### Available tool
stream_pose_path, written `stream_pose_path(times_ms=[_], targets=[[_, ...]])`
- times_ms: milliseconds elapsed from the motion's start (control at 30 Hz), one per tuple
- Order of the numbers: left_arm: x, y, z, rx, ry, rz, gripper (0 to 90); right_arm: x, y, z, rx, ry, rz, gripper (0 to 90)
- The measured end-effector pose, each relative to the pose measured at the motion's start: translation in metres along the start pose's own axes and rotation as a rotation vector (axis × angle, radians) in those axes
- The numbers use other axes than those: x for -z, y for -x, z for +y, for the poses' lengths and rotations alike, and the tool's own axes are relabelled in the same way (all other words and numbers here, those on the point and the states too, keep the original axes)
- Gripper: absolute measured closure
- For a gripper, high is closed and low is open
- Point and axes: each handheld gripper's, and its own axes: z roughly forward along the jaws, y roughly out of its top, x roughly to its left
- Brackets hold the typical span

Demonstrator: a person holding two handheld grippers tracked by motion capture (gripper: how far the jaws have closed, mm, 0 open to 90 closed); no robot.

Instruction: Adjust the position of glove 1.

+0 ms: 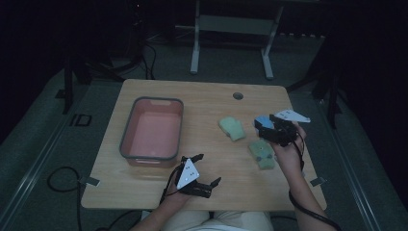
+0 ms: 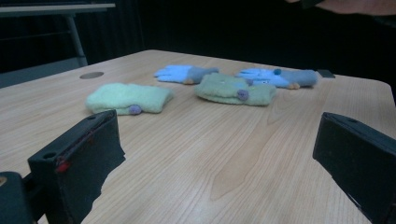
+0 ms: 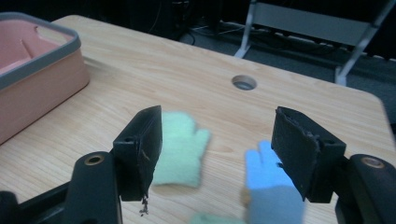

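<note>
Two pale green mittens [image 1: 232, 128] [image 1: 262, 154] lie on the right half of the wooden table [image 1: 207, 101]. In the left gripper view they show as the nearer green mitten [image 2: 128, 99] and a second one [image 2: 233, 90], with two blue mittens [image 2: 184, 73] [image 2: 278, 78] behind them. My right gripper [image 1: 267, 129] hovers over a blue mitten [image 1: 262, 120]. Its jaws stand apart in the right gripper view [image 3: 217, 135], with bare wood between them, a green mitten [image 3: 180, 147] by the left jaw and the blue mitten [image 3: 268, 186] under the right one. My left gripper [image 1: 206, 169] rests wide open near the front edge [image 2: 215, 158].
A pink tub with a grey rim [image 1: 126, 132] stands on the left half of the table, seen also at the left of the right gripper view [image 3: 42, 51]. A round cable hole [image 1: 237, 95] sits near the far edge. A metal stand [image 1: 231, 24] is on the floor beyond.
</note>
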Motion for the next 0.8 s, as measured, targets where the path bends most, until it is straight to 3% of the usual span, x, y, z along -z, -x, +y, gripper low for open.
stream_pose_path(times_ms=[100, 167, 233, 467, 600, 800], targets=[[0.000, 0.000, 0.000, -0.001, 0.000, -0.001, 1.0, -0.011, -0.007, 0.000, 0.028, -0.008, 0.022, 42.2], [0.000, 0.000, 0.000, 0.000, -0.001, -0.003, 1.0, -0.021, -0.011, -0.001, 0.034, -0.008, 0.055, 44.9], [0.000, 0.000, 0.000, 0.000, -0.001, -0.003, 1.0, -0.026, -0.012, -0.001, 0.033, -0.017, 0.056, 45.2], [0.000, 0.000, 0.000, 0.001, -0.001, -0.007, 1.0, -0.062, -0.019, -0.003, 0.064, -0.088, 0.110, 55.5], [0.000, 0.000, 0.000, 0.004, 0.000, -0.008, 1.0, -0.080, -0.016, -0.006, 0.108, -0.124, 0.128, 62.7], [0.000, 0.000, 0.000, 0.005, 0.001, -0.007, 1.0, -0.102, -0.016, -0.009, 0.159, -0.151, 0.162, 62.4]])
